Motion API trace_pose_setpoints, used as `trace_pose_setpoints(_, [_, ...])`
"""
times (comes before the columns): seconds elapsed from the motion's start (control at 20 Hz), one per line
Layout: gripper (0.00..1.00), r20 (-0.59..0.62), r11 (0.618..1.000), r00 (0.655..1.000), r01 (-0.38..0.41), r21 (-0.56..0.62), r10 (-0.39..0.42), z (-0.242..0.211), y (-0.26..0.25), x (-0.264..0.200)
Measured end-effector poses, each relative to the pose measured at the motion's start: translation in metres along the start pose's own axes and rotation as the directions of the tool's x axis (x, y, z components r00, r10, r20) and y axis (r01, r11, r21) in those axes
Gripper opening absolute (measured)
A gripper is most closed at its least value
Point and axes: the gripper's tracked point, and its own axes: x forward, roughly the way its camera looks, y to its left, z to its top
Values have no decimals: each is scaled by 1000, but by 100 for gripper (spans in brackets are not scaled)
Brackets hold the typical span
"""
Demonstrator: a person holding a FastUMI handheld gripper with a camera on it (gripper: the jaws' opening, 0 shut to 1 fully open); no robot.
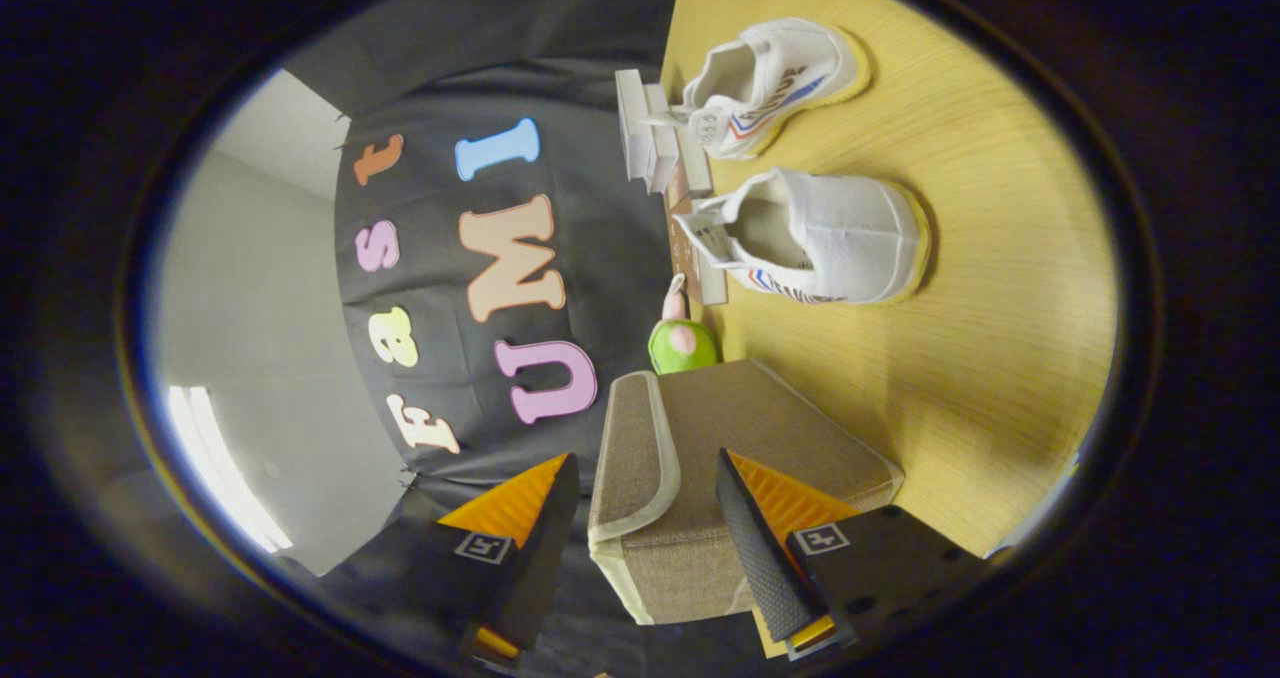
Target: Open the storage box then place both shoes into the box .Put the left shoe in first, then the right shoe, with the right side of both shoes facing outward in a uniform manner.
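The view is rolled sideways, so the wooden table (1000, 288) stands on the right and the booth wall on the left. A beige fabric storage box (760, 428) with a pale-edged lid (635, 458) lies closed just ahead. My gripper (647, 456) is open, its fingers straddling the lid's edge: one finger (545, 518) on the lid's outer side, the other (755, 538) over the box's side wall. Whether they touch the box I cannot tell. Beyond the box, two white shoes with yellow soles rest on the table, the nearer shoe (830, 238) and the farther shoe (775, 83).
A green and pink toy (682, 343) sits right behind the box by the wall. White blocks (655, 138) and a brown card (690, 248) stand along the wall beside the shoes' heels.
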Motion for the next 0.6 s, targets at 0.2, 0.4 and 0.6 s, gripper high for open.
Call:
trace_pose_setpoints(0.2, [70,-2,995,997,-71,65,72,-4,16,0])
trace_pose_setpoints(0.4, [54,-6,995,997,-81,60,82,-7,17,15])
trace_pose_setpoints(0.6, [18,29,989,993,-120,83,118,7,27,10])
